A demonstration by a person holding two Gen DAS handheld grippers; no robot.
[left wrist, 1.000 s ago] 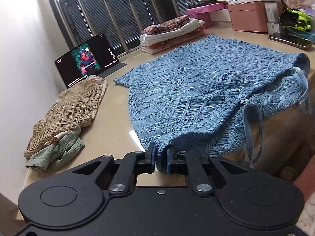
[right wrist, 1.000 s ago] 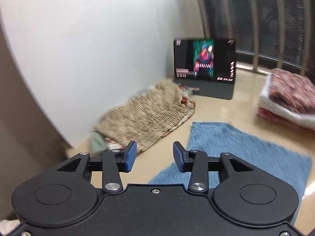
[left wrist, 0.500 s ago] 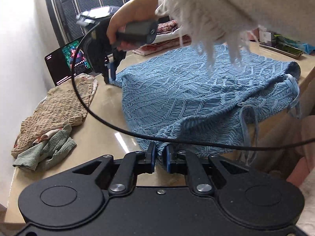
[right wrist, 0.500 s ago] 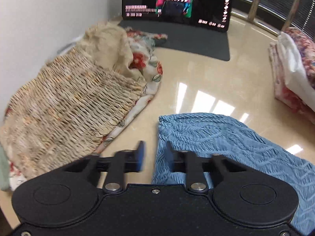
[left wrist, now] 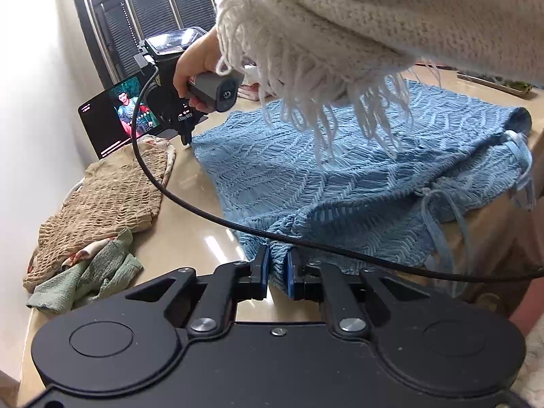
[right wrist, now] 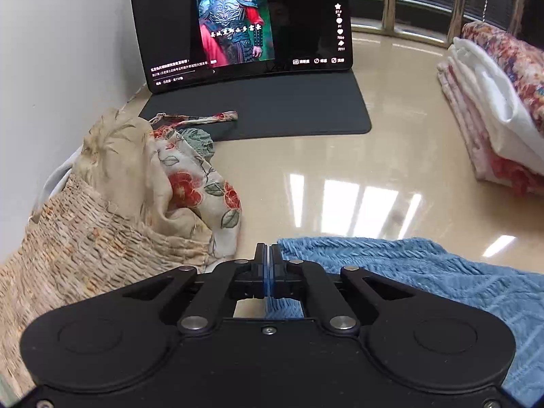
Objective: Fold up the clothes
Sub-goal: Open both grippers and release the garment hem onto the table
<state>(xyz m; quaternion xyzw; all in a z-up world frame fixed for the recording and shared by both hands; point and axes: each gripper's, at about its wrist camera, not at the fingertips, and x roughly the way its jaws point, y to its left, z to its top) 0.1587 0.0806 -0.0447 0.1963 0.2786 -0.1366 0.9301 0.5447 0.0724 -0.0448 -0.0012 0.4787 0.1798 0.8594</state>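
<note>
A blue knit garment (left wrist: 340, 176) lies spread flat on the glossy beige table (left wrist: 190, 238), its straps hanging over the right edge. My left gripper (left wrist: 275, 272) is shut on the garment's near hem, which bunches up between the blue pads. The right gripper (left wrist: 186, 139), held by a hand (left wrist: 193, 64) under a fringed cream sleeve (left wrist: 340, 34), points down at the far left corner. In the right wrist view the right gripper (right wrist: 268, 258) has its jaws pressed together at the very edge of the blue garment (right wrist: 425, 272).
A tablet (right wrist: 238, 34) on a dark stand plays video at the back left. A beige smocked garment (left wrist: 98, 200) and a green cloth (left wrist: 95, 278) lie along the wall. A folded stack (right wrist: 493, 108) sits at the right. A black cable (left wrist: 204, 210) crosses the garment.
The right gripper came down to the garment's far left corner and its jaws went from open to shut there. The sleeve now fills the left wrist view's top. The left gripper kept its hold.
</note>
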